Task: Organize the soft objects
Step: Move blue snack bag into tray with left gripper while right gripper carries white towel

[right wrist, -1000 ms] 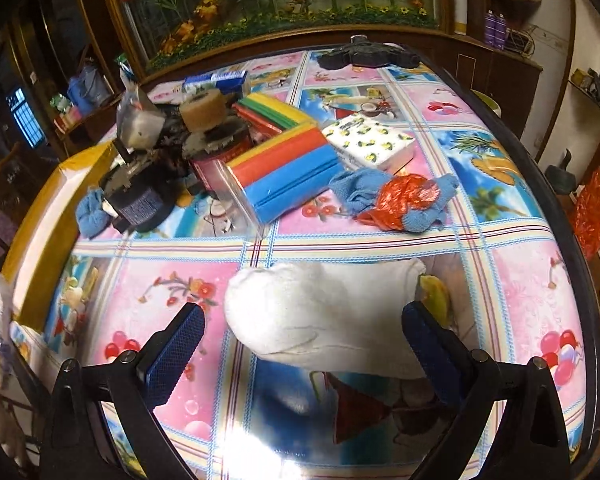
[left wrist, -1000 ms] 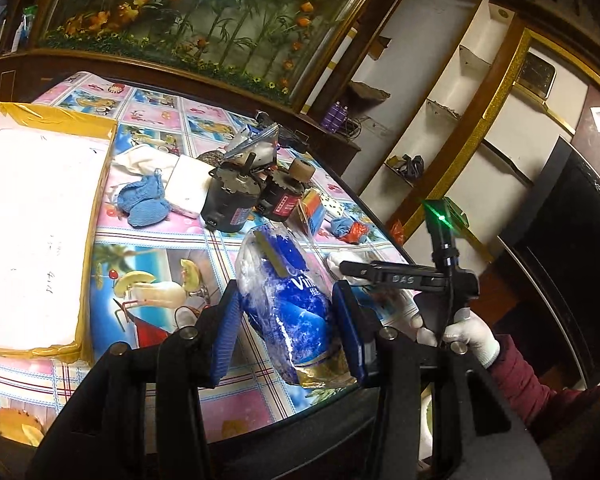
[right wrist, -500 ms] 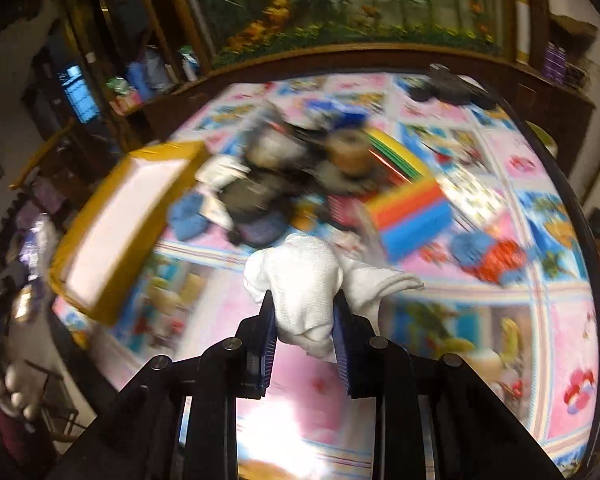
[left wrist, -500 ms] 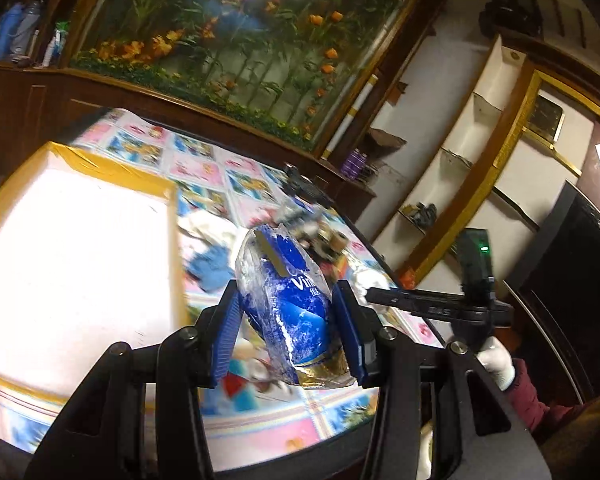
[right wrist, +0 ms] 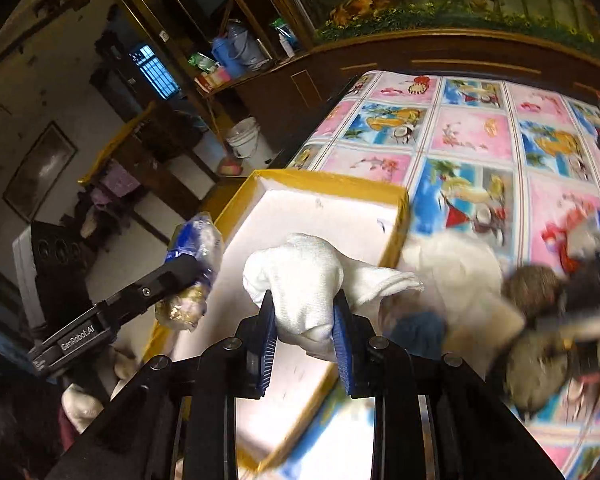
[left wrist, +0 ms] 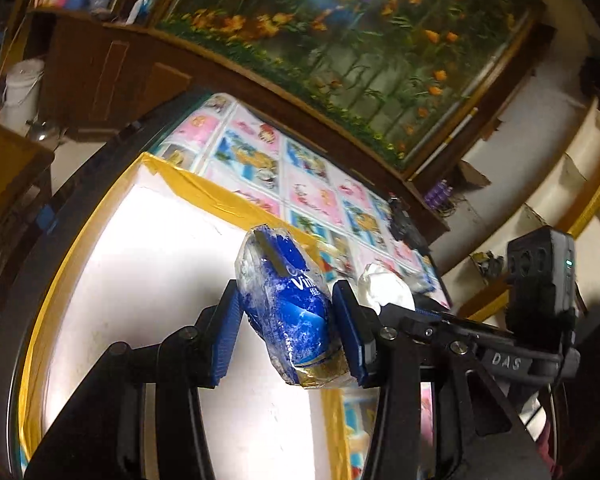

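- Blue-padded left gripper (left wrist: pixel 286 322) clamps a blue plastic tissue pack (left wrist: pixel 288 308) above the yellow-rimmed white tray (left wrist: pixel 204 194).
- Right gripper (right wrist: pixel 305 344) pinches a white sock (right wrist: pixel 300 276) over the same tray.

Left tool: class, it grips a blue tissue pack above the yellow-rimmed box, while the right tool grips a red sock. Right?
Not quite. The right wrist view shows the right tool gripping a white sock, not red. The rest holds.
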`<action>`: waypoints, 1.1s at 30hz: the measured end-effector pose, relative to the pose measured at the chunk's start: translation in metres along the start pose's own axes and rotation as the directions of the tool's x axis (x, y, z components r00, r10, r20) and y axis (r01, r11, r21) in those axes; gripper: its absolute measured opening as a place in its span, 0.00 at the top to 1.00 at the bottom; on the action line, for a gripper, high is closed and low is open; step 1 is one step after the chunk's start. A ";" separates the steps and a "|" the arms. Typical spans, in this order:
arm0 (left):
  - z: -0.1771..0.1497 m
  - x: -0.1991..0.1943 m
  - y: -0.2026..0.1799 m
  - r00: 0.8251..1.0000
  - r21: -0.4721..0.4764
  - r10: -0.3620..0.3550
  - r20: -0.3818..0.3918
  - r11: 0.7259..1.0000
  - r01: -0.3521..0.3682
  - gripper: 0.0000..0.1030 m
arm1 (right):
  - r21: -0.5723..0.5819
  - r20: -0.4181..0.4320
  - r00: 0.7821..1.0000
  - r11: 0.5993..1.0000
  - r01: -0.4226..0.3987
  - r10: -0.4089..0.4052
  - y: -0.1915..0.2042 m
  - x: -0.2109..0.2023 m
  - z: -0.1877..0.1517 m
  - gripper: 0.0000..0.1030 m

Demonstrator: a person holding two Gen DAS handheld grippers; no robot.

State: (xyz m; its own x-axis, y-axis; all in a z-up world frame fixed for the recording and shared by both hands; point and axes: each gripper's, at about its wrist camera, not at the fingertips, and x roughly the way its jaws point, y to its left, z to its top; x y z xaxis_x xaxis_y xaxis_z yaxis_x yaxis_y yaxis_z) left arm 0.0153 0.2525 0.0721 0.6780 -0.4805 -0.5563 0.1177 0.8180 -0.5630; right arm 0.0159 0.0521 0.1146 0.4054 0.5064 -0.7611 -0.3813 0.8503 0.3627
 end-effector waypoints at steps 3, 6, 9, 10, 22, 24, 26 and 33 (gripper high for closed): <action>0.011 0.022 0.012 1.000 -0.036 0.011 -0.025 0.999 -0.012 0.58 | 0.018 -0.019 1.000 1.000 0.022 -0.021 0.000 0.030 0.014 0.76; 0.017 0.037 0.021 0.999 -0.067 0.028 -0.036 0.997 -0.030 0.58 | 0.043 -0.033 0.999 0.999 0.025 -0.023 0.003 0.046 0.023 0.76; 0.021 0.051 0.028 0.998 -0.090 0.041 -0.050 0.995 -0.046 0.58 | 0.056 -0.045 0.998 0.998 0.035 -0.033 0.004 0.063 0.033 0.76; 0.021 0.055 0.030 0.998 -0.099 0.048 -0.050 0.994 -0.053 0.58 | 0.057 -0.048 0.998 0.998 0.041 -0.038 0.004 0.069 0.036 0.76; 0.025 0.046 0.044 0.998 -0.226 0.011 -0.069 0.974 -0.026 0.41 | 0.024 0.051 0.992 0.993 0.113 -0.114 0.004 0.056 0.037 0.36; 0.026 0.033 0.042 0.999 -0.232 0.003 -0.046 0.973 -0.013 0.41 | 0.019 0.094 0.988 0.993 0.120 -0.121 0.004 0.033 0.030 0.36; 0.025 0.017 0.038 1.000 -0.233 0.007 -0.027 0.972 -0.013 0.41 | 0.013 0.139 0.983 0.993 0.119 -0.120 0.001 0.005 0.017 0.35; 0.005 -0.017 -0.003 0.999 -0.158 0.028 -0.021 0.987 -0.031 0.32 | 0.055 0.307 0.939 0.988 0.146 -0.156 -0.037 -0.104 -0.056 0.19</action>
State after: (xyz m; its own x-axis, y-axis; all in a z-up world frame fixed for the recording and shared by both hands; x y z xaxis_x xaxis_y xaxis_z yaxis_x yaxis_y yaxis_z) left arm 0.0070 0.2595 0.0869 0.6652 -0.4642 -0.5848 -0.0193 0.7723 -0.6349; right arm -0.0584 -0.0396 0.1505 0.6950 0.3866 -0.6062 -0.2716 0.9218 0.2766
